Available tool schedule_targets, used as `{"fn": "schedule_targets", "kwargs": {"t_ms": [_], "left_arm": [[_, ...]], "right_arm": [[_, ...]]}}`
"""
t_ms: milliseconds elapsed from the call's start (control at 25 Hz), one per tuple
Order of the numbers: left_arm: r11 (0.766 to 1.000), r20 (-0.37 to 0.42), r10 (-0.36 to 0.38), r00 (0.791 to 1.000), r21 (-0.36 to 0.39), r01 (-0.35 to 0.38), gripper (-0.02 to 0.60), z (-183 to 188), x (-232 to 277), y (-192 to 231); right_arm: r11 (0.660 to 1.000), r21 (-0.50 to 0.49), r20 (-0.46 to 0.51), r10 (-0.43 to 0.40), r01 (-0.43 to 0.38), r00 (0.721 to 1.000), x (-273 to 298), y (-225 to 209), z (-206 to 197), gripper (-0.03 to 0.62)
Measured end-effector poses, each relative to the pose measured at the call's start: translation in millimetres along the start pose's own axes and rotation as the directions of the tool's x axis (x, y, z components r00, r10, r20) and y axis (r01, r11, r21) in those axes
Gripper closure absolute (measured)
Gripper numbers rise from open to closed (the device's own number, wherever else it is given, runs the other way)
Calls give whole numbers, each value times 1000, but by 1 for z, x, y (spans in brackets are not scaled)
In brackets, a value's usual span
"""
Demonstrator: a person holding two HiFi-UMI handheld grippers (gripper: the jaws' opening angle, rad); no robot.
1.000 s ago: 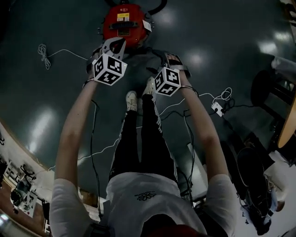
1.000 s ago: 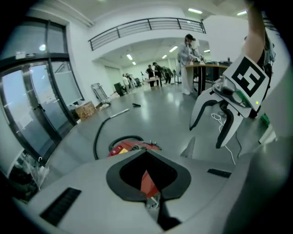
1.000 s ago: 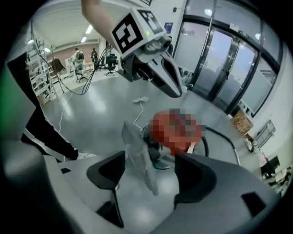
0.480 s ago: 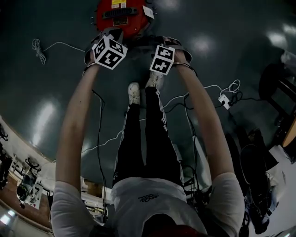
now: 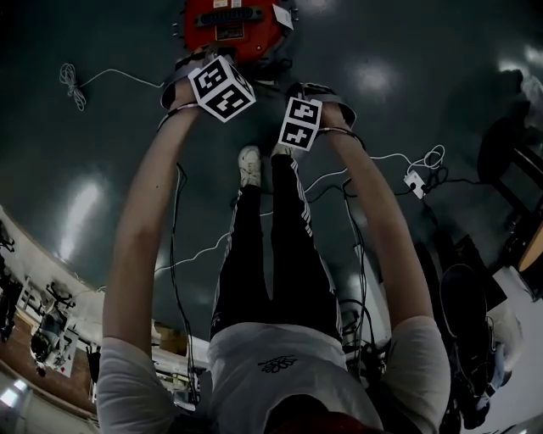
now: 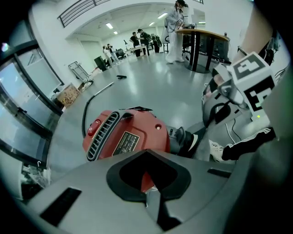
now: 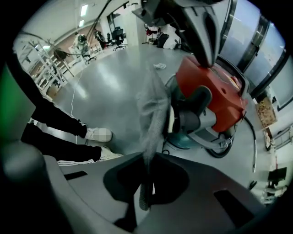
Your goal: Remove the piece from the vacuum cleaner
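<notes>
A red vacuum cleaner (image 5: 229, 21) stands on the dark floor in front of the person's feet. Its vented red shell (image 6: 132, 135) fills the middle of the left gripper view. A limp grey fabric piece (image 7: 153, 109) hangs down from the vacuum's grey front (image 7: 197, 114). My right gripper (image 7: 144, 183) is shut on the lower end of that piece. My left gripper (image 6: 150, 194) hovers just above the red shell with its jaws together and nothing seen between them. In the head view both marker cubes, left (image 5: 221, 87) and right (image 5: 299, 121), sit close to the vacuum.
White cables (image 5: 76, 89) and a power strip (image 5: 413, 180) lie on the floor to either side. The person's shoes (image 5: 249, 165) are just behind the grippers. A black hose (image 6: 91, 107) leaves the vacuum's far side. A table (image 6: 201, 36) with people stands far off.
Over the last second the vacuum has shifted up in the head view. Both arms have reached further out, and the left cube has swung right, nearer the right one.
</notes>
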State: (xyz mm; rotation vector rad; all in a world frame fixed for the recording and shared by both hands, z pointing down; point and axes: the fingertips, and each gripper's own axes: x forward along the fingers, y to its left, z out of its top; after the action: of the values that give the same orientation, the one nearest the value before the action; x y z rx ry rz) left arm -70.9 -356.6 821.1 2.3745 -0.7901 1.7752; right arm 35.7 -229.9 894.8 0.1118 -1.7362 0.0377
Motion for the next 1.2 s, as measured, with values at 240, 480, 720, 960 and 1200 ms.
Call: {"fn": "schedule_targets", "kwargs": {"t_ms": [240,480,720,960,1200], "left_arm": [[1000,-20,12,1000,16,-11,580,-1,4,1],[1000,-10,21,1000,-21,-21,580,0,1,-1],[994,-40,88,995,-60,-91,580,8,17,16],[991,-36,84,996,-100,-88,580,18,26,27],[988,-28,91,995,-124,-94,580,15,29,26]], "right_arm": [[999,-45,5,11,-10,1000,3,17,10,569],[999,-40,-15,22,-23,1000,-3,33,17,569],[999,-12,-9,52,-52,999,-3,49,22,569],[993,-98,-47,57,-61,997,4,55,20,569],[989,-132,-33,57,-61,998,9,60,23,569]]}}
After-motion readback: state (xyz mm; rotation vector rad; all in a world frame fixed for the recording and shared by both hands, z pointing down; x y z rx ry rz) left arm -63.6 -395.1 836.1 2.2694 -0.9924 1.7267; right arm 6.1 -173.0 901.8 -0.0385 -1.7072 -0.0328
